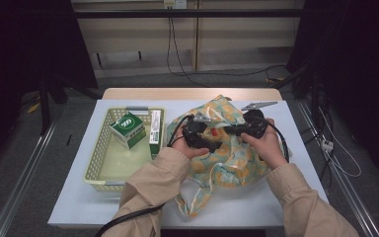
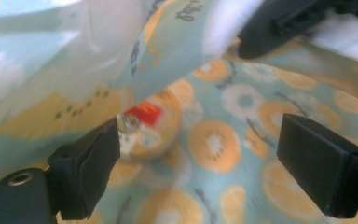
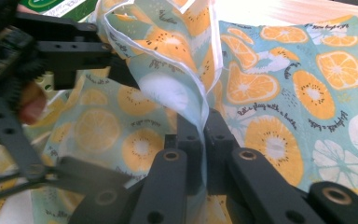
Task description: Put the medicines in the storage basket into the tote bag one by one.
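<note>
1. A fabric bag (image 1: 227, 148) printed with orange slices lay on the white bench (image 1: 296, 197), just right of a pale yellow basket (image 1: 98, 168) that held a green carton (image 1: 127, 129) and a slim box (image 1: 155, 127).
2. The right gripper (image 3: 204, 135) had its fingers closed tight on the bag's white-trimmed rim, holding that edge up.
3. The left gripper (image 2: 196, 154) stood with its fingers (image 2: 91, 168) wide apart and nothing between them, aimed into the bag's mouth, where a round packet with a red label (image 2: 144, 126) showed blurred.
4. The bag looked thin, light and limp; it would likely sag and fold wherever it was unsupported, and its smooth cloth could slide out of a loose pinch.
5. The stitched rim or the handle loop (image 1: 197, 197) hanging toward the bench's near edge seemed the surest places to take hold.
</note>
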